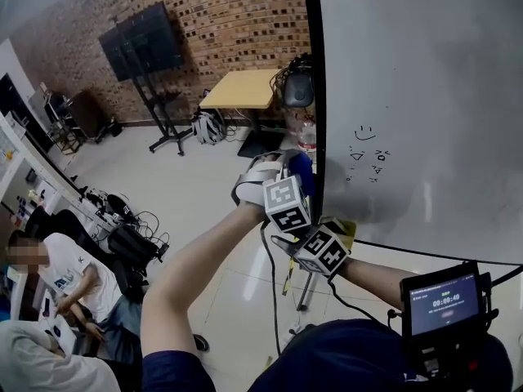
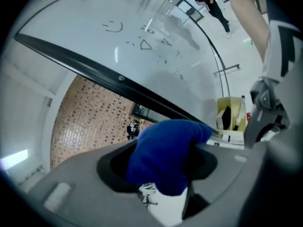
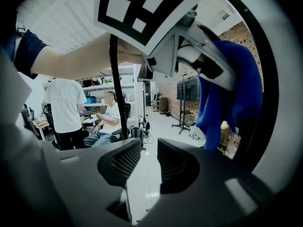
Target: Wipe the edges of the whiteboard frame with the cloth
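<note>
At the left edge of the whiteboard (image 1: pixel 409 96), we hold the blue cloth (image 2: pixel 168 141) in the left hand-held gripper (image 2: pixel 161 167), whose jaws are clamped on a thick bunch of it. The right hand-held gripper (image 3: pixel 150 162) sits just below and carries nothing. Its jaws stand a little apart, and only floor shows through the gap.

We judge the cloth to be soft, light and limp. It bulges out ahead of the jaws, and in the right gripper view a loose tail droops under the grip. It should mould itself round the narrow black whiteboard frame (image 1: pixel 314 96) under gentle pressure, and a pinch this deep is unlikely to let it slip. The bunched middle, where we have it, looks the right place to hold, since a corner grip would leave too much cloth flapping. The frame seems stiff and smooth, so the cloth should slide along it easily.

Whether the cloth touches the frame we cannot tell. From the head view it sits right beside the vertical edge. The cloth covers the left pads entirely. A white patch under the cloth may be a label, but it is too blurred to say. The board's top and right edges are cut off.
</note>
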Demonstrator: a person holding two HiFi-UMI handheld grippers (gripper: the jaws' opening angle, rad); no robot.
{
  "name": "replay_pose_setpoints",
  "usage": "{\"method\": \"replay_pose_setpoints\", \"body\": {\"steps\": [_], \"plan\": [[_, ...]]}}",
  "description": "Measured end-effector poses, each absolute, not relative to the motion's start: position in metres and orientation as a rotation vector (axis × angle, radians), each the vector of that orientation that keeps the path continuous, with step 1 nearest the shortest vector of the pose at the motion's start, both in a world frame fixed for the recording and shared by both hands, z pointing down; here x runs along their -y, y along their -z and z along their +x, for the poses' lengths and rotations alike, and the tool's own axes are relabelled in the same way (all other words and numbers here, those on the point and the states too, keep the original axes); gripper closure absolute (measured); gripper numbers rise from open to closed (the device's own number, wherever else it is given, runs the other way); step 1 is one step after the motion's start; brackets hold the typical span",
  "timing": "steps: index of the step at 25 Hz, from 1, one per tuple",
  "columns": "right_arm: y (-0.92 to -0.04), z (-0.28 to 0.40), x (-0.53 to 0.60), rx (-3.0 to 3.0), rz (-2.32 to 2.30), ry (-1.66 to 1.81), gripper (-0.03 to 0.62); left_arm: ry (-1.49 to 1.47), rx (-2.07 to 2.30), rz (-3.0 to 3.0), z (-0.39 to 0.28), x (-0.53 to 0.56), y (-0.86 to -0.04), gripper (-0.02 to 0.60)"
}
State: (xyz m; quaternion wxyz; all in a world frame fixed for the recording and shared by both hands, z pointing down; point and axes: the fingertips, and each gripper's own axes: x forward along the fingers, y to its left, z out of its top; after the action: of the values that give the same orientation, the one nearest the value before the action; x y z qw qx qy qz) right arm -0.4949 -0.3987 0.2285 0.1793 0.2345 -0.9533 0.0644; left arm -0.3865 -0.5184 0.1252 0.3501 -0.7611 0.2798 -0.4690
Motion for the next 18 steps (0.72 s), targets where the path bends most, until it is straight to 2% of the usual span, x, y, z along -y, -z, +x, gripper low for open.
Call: {"method": "replay_pose_setpoints", "body": {"steps": [3,9,18], "plan": [[-0.216,-0.497,0.402,2.706,0.678,-0.149,0.482,1.15,-0.73,-1.991,-0.375,0.513,-0.097,0.336],[-0.208,-0.493,0.418,2.675,0.756,-0.142,0.487,1.144,-0.71,-1.939,-0.369,0.512,-0.091,0.336],[-0.166,-0.489,0.445,2.657,0.803,-0.035,0.49,1.059,-0.778,-1.89,-0.365,0.522,-0.021,0.336]]}}
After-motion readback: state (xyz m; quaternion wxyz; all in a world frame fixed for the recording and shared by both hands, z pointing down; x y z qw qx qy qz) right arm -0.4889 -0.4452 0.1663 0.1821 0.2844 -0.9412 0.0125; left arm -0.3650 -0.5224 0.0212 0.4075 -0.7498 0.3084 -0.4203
